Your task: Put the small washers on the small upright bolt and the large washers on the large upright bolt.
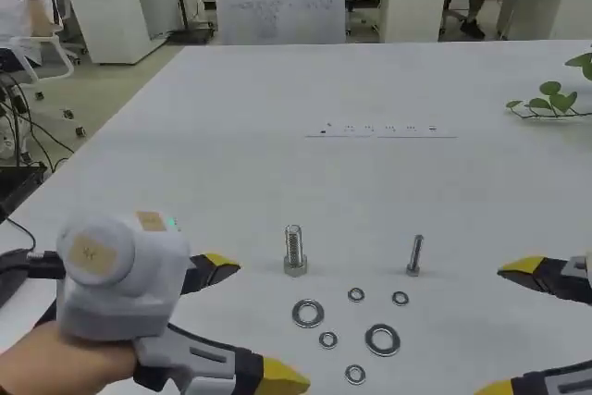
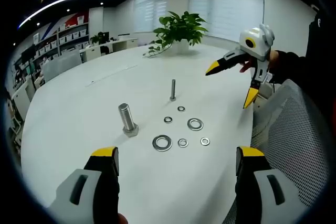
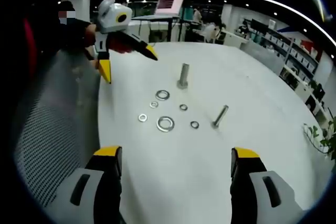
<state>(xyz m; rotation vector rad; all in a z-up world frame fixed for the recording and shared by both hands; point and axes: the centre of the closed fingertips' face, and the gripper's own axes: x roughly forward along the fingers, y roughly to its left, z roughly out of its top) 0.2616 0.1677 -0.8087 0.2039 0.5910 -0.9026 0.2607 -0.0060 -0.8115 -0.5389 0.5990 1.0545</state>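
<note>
The white, matte table (image 1: pixel 388 90) is carrying every task part close to its near edge, in front of the person.

The left gripper (image 1: pixel 254 321), grey-bodied with black jaws tipped in yellow, is hovering over the near left part of the table. Its jaws are spread wide and are holding nothing. The right gripper (image 1: pixel 507 327) is hovering toward the near right part, jaws likewise spread apart and empty.

The large bolt (image 1: pixel 294 252) is standing on its hexagonal head, with its thick threaded shank pointing straight up and its long axis vertical. It is bright steel. The small bolt (image 1: pixel 415 256) is standing to its right, apart from it. It is also head down, with a slim shank pointing up. Neither shank is carrying a washer.

The large washers (image 1: pixel 307 313) are lying flat as shiny steel rings. One is lying just in front of the large bolt. The second large washer (image 1: pixel 382 339) is lying nearer the edge, toward the small bolt's side.

The small washers (image 1: pixel 356 295) are also lying flat. Two are sitting side by side just in front of the line between the bolts. One small washer (image 1: pixel 327 339) is lying between the two large rings. Another (image 1: pixel 355 375) is lying closest to the near edge.
</note>
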